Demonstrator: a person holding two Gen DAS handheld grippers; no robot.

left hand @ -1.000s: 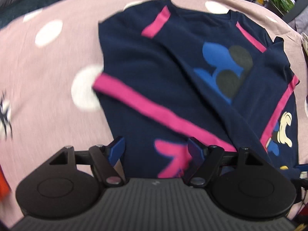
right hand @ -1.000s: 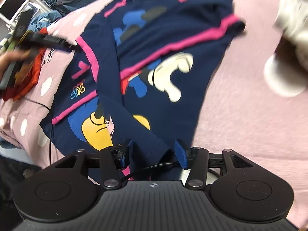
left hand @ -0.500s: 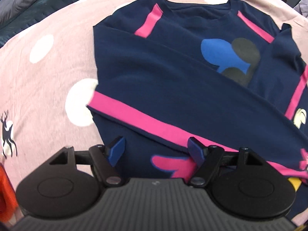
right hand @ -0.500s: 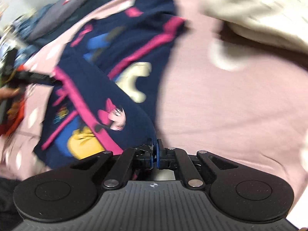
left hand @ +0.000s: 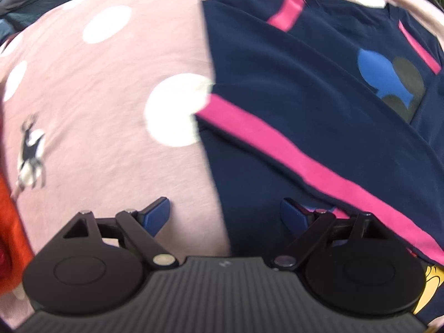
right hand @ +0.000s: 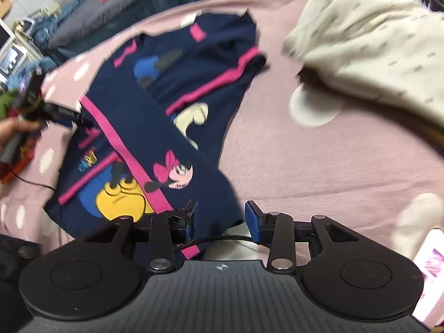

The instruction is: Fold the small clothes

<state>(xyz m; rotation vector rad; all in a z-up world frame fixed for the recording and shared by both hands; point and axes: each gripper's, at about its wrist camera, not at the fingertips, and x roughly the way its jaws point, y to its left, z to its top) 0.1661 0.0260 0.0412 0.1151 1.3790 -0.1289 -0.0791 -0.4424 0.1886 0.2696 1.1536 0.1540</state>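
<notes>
A navy child's shirt [left hand: 299, 88] with pink stripes and cartoon mouse prints lies on a pink dotted bedspread [left hand: 105, 105]. One side is folded over across the body, its pink band running diagonally. My left gripper [left hand: 224, 216] is open and empty at the shirt's left edge, low over the bedspread. In the right wrist view the same shirt [right hand: 155, 127] lies spread, and my right gripper [right hand: 220, 217] is open over its near corner, with cloth lying between the fingers. The left gripper [right hand: 55, 113] shows there at the shirt's far left edge.
A cream knitted garment [right hand: 366, 50] lies on the bedspread at the right. An orange cloth [left hand: 11, 222] sits at the left edge. A white and pink item [right hand: 433, 252] lies at the lower right. Bedding and clutter [right hand: 41, 38] fill the room behind.
My right gripper was shut on the shirt's corner half a second ago and is now open. My left gripper has shifted left, so the shirt sits further right in its view.
</notes>
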